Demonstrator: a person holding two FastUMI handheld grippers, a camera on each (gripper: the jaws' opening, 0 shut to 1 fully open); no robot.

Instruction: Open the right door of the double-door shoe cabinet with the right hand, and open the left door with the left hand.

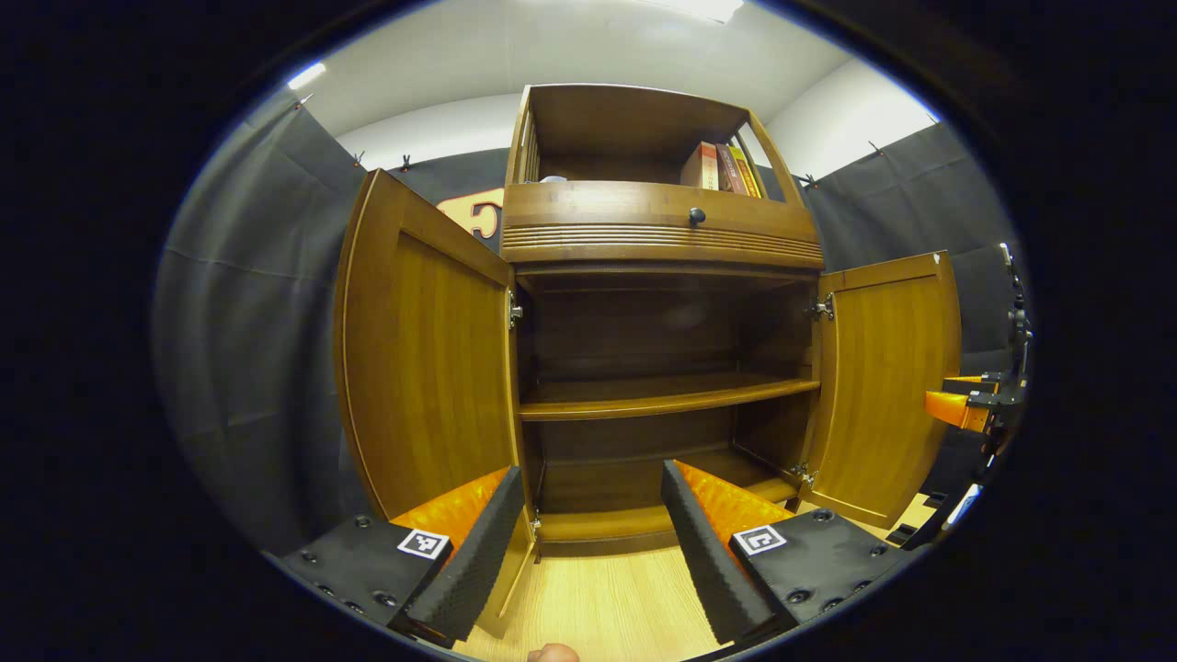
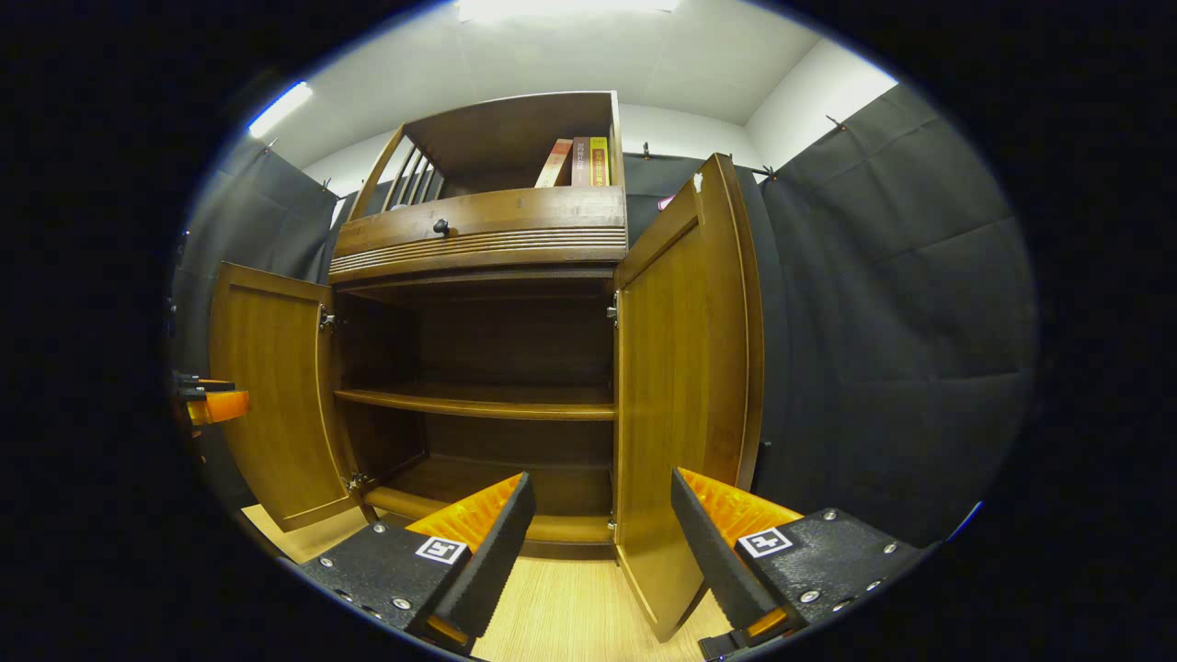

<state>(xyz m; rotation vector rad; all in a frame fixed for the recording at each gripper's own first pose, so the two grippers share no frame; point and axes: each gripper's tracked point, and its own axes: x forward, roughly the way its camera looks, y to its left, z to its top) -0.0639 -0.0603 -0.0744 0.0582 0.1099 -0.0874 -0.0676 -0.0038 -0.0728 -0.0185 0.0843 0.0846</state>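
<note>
The shoe cabinet [image 1: 662, 239] stands against the booth's dark cloth wall with both lower doors swung wide, showing an empty inner shelf [image 1: 662, 395] and a bare bottom board. In the left gripper view the left door [image 1: 423, 359] hangs open just ahead of the left gripper [image 1: 588, 515], its lower corner beside the gripper's left finger; the fingers are spread apart and grip nothing, with the cabinet's base between and beyond them. The right door [image 1: 887, 386] stands open farther off on the other side, and past its edge the other gripper shows at the view's margin. In the right gripper view the right door [image 2: 685, 386] is open edge-on, its bottom edge reaching down between the spread fingers of the right gripper [image 2: 602, 529], which also grasps nothing; whether either finger touches the door I cannot tell. Above the doors runs a drawer front with a dark knob [image 1: 696, 216], and on the top shelf a few books [image 1: 722, 168] stand at the right end. The cabinet rests on a pale wooden floor [image 1: 607, 607].
</note>
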